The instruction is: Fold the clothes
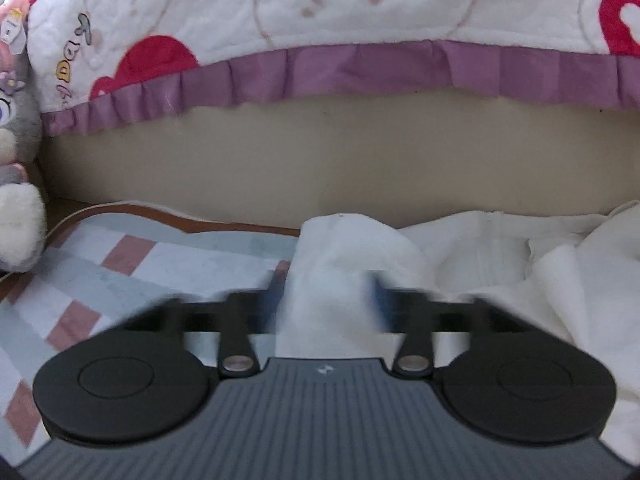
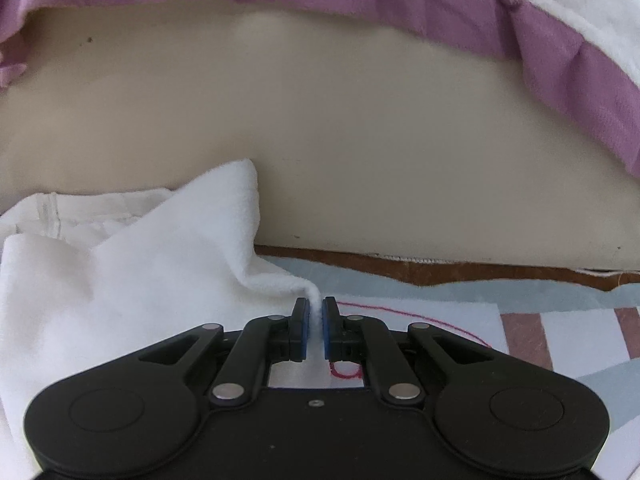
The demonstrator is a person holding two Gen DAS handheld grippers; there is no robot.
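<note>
White garment (image 2: pixel 132 280) lies bunched on the checked mat (image 2: pixel 580 332), below the purple-frilled quilt (image 1: pixel 360 68) | right gripper (image 2: pixel 316 328): fingers pinch a garment edge, likely anchoring that corner | left gripper (image 1: pixel 326 300): fingers wide, blurred, straddling a raised fold without pressing it, probably just letting go.

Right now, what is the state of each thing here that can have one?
Left gripper: open, white cloth between its fingers, not pinched.
Right gripper: shut on the cloth's edge.
Cloth: crumpled, not yet folded, lying on the checked mat.
Quilt: hangs over the beige surface behind.
Plush toy: sits at the left edge.
</note>
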